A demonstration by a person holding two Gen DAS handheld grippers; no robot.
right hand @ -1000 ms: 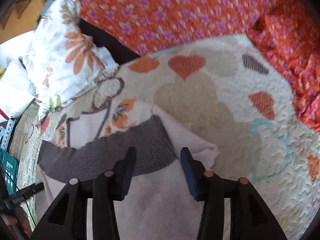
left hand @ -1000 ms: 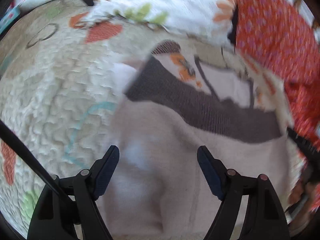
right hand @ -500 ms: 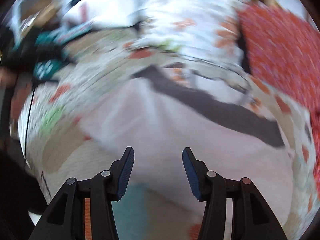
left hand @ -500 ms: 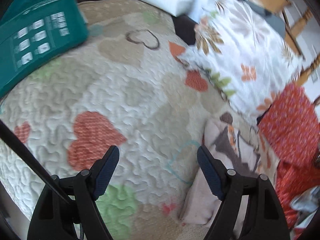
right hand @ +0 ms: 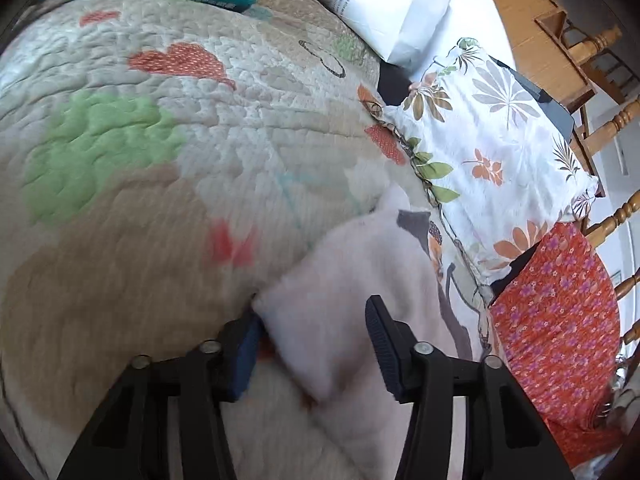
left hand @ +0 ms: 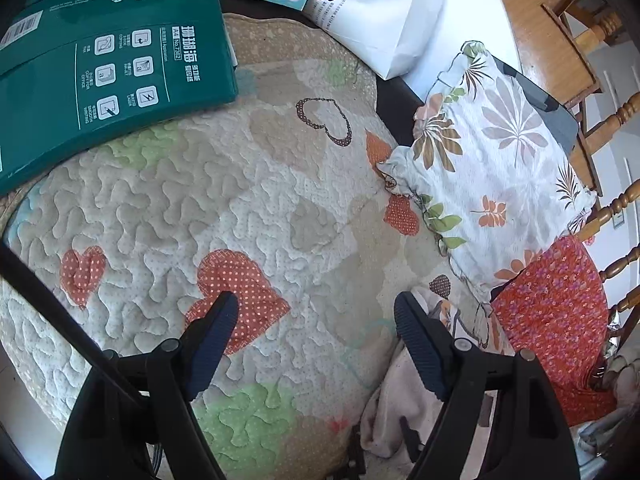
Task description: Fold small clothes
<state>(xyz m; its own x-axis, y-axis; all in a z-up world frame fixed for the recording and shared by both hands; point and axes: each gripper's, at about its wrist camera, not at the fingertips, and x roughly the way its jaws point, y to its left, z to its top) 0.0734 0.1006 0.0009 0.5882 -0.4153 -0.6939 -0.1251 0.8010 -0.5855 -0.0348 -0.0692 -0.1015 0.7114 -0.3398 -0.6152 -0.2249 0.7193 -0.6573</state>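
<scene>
Two matching rigs here — the left gripper [left hand: 316,312] has black plastic arms, dark blue ribbed pads [left hand: 416,350], silver screws at the pivots, and a black cable beside it — the right gripper [right hand: 312,328] looks identical.

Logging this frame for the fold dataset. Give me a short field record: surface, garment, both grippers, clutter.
surface: quilted heart-print blanket
garment: pale pink garment with a dark band, lying bunched on the blanket next to the floral pillow
left gripper: jaws wide, nothing between them, over bare blanket; garment at its right finger
right gripper: jaws closing, a corner of the garment between them; view blurred
clutter: green paper pack, white bag, orange flowered cloth, wooden chair
</scene>
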